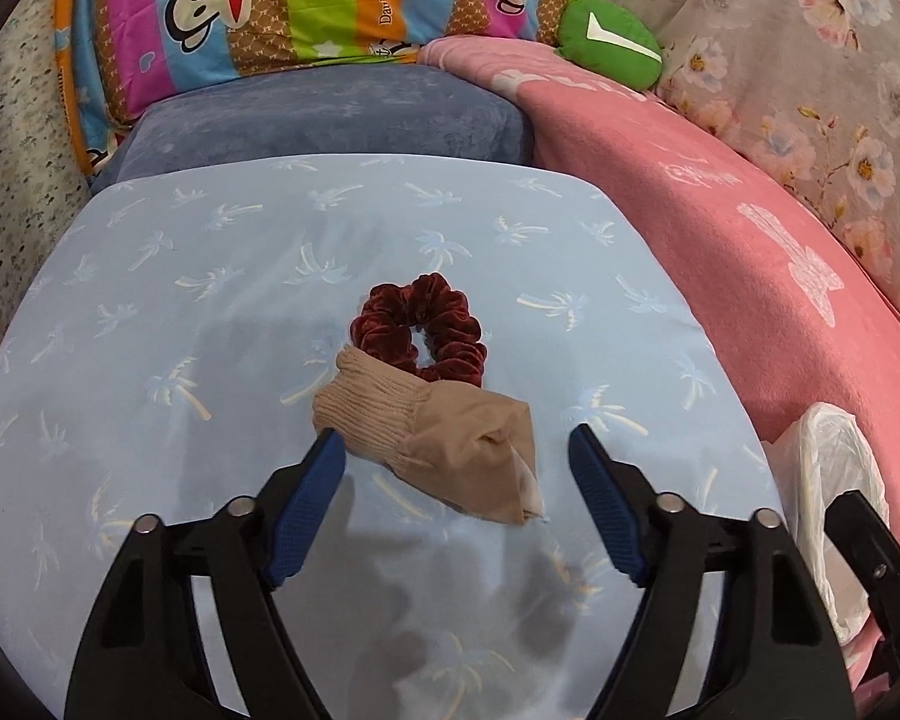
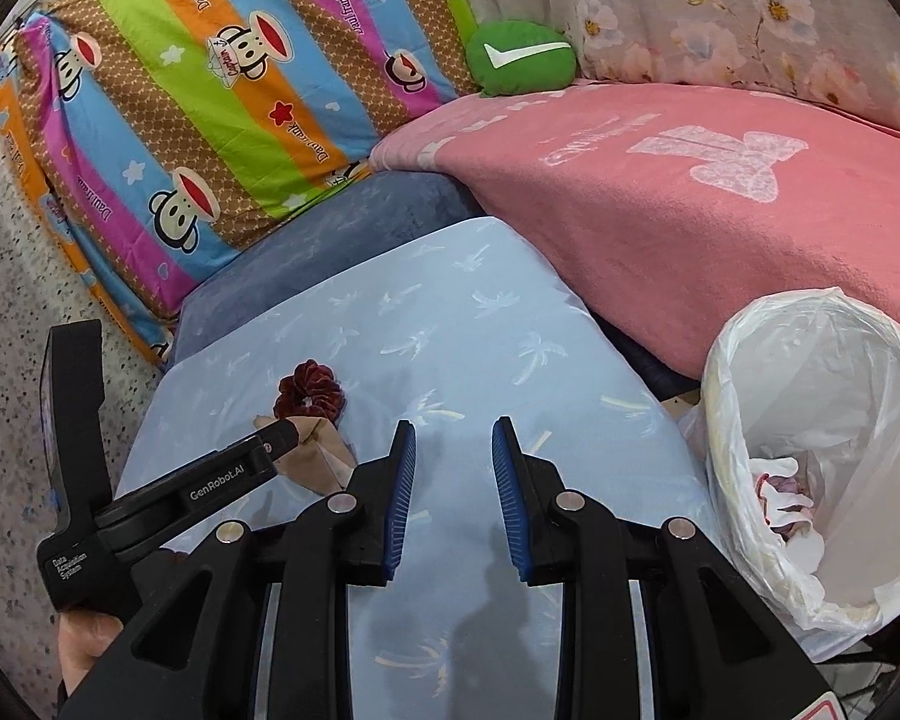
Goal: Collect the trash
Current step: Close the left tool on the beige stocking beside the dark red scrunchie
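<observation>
A tan sock [image 1: 438, 444] lies on the light blue palm-print cushion [image 1: 210, 312], its cuff overlapping a dark red velvet scrunchie [image 1: 426, 327]. My left gripper [image 1: 457, 447] is open, its blue pads either side of the sock, just above the cushion. In the right wrist view the sock [image 2: 318, 459] and scrunchie [image 2: 307, 396] sit at left, partly hidden by the left gripper [image 2: 282, 438]. My right gripper [image 2: 453, 438] is open and empty over the cushion [image 2: 450, 312]. A bin lined with a white plastic bag [image 2: 810, 420] stands at right and holds crumpled trash [image 2: 780, 492].
A pink blanket [image 1: 750, 228] lies right of the cushion. A striped cartoon-monkey pillow [image 1: 270, 6], a green round cushion [image 1: 609, 39] and a floral cover [image 1: 810, 60] are behind. A grey-blue pillow [image 1: 330, 114] sits under the cushion. Speckled floor [image 2: 6, 360] is at left.
</observation>
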`<state>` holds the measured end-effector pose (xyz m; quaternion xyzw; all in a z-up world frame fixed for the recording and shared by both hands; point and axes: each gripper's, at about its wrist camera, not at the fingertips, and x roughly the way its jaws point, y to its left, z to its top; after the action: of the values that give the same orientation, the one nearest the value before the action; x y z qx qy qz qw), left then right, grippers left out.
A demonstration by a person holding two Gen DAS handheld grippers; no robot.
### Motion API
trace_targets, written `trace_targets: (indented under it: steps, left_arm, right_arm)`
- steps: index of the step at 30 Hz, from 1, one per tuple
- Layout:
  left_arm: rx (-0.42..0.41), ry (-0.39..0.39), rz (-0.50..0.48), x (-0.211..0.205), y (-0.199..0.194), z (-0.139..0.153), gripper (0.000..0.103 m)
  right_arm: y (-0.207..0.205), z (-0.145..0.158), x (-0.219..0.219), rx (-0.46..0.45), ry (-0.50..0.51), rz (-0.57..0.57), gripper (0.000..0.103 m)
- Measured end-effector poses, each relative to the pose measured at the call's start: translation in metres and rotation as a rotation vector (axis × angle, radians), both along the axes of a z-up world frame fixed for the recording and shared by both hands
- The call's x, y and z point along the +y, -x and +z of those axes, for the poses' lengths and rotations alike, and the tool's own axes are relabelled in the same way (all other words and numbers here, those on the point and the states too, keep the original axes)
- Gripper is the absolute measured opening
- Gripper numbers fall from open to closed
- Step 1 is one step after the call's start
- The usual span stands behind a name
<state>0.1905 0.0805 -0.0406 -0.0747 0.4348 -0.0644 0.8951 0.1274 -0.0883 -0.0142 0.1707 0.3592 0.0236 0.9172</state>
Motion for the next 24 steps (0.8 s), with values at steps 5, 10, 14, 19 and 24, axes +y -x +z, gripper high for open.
trace_targets:
  steps: [5, 10, 14, 19, 24]
  left_arm:
    - [0.031, 0.025, -0.022, 0.006, -0.009, -0.010, 0.042]
    - [0.061, 0.071, -0.034, 0.018, -0.010, -0.018, 0.005]
    - [0.032, 0.072, -0.025, 0.031, -0.002, -0.011, 0.003]
    - [0.000, 0.068, 0.007, 0.054, 0.002, -0.001, 0.003]
    - [-0.026, 0.047, 0.038, 0.072, 0.002, 0.007, 0.003]
  right_arm:
    - [-0.014, -0.008, 0.014, 0.018, 0.005, 0.026, 0.029]
    - [-0.024, -0.014, 0.026, 0.028, 0.011, 0.049, 0.029]
    - [-0.034, -0.016, 0.040, 0.031, 0.016, 0.072, 0.029]
    - [-0.042, -0.018, 0.056, 0.031, 0.012, 0.094, 0.029]
    - [-0.056, -0.022, 0.076, 0.044, 0.007, 0.137, 0.029]
